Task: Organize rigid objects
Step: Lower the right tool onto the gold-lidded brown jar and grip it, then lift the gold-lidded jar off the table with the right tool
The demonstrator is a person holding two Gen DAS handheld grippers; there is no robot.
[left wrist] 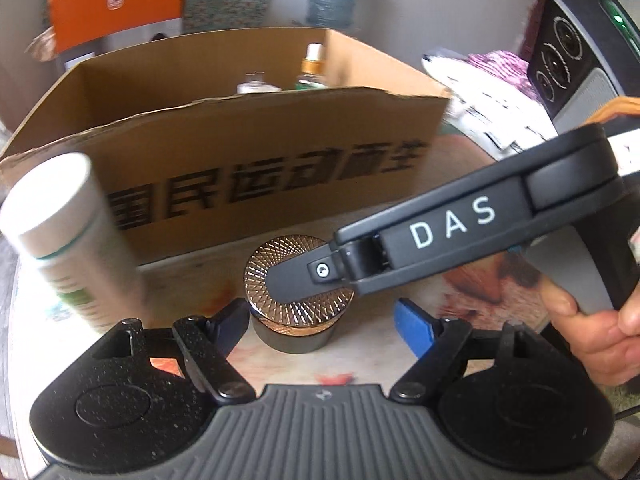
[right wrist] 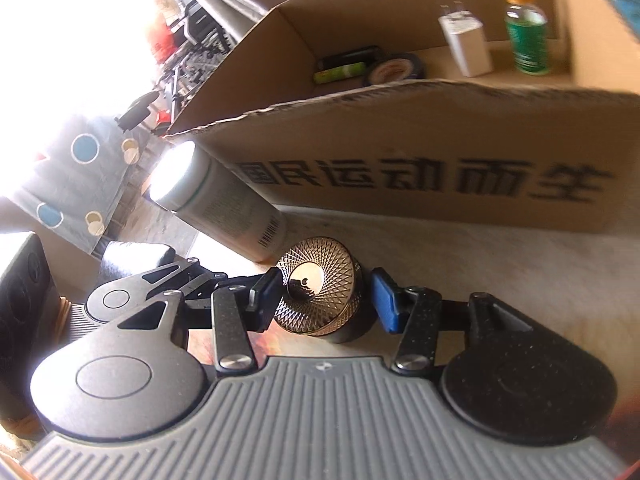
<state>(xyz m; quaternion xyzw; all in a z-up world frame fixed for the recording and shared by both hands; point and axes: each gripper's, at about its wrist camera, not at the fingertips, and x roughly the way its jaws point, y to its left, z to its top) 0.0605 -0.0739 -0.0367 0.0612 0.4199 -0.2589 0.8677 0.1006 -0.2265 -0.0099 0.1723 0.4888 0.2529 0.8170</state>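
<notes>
Jar [right wrist: 320, 300] with the gold patterned lid sits on the bench [right wrist: 500, 264] before the cardboard box [right wrist: 400, 152]; I see my right claw [right wrist: 322, 300] spread around it without touching, my left claw [left wrist: 320, 326] likewise open.

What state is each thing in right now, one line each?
Jar: upright on table, lid on, between right gripper's fingers.
Right gripper: open around jar.
Left gripper: open, empty.
Tube: cap on, standing tilted, outside box.
Box: open, holding items.
Spray bottle: upright in box.
</notes>
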